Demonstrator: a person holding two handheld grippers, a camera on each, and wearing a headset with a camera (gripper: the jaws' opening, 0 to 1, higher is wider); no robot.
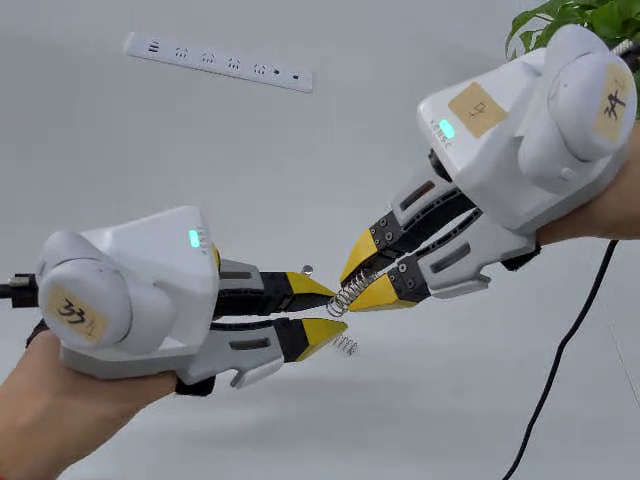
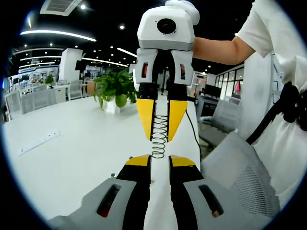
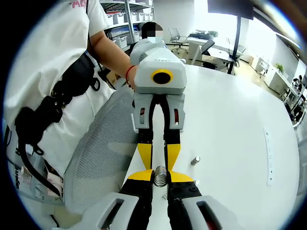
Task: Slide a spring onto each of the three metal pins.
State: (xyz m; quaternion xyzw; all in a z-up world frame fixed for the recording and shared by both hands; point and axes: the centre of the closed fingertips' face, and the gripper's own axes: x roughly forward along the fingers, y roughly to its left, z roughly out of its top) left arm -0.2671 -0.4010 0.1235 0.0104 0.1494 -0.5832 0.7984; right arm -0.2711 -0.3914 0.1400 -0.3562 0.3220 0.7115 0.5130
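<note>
My right gripper point(image 1: 362, 285) is shut on a coil spring point(image 1: 348, 291), which pokes out past its yellow fingertips. In the left gripper view the spring point(image 2: 159, 136) hangs between those fingers, and its free end reaches my left gripper point(image 2: 160, 162). The left gripper's point(image 1: 338, 310) jaws stand a narrow gap apart, and I see nothing between them. In the right gripper view the spring point(image 3: 159, 175) shows end-on at my right gripper point(image 3: 159, 177). A second spring point(image 1: 345, 345) lies on the table under the tips. A short metal pin point(image 1: 307, 269) stands just behind them, and the same pin point(image 3: 195, 160) shows beside the left gripper.
A white power strip point(image 1: 218, 61) lies at the far side of the white table point(image 1: 150, 150). A potted plant point(image 1: 575, 20) stands at the back right. A black cable point(image 1: 560, 360) runs down the right side. A mesh chair point(image 3: 96, 158) stands by the table edge.
</note>
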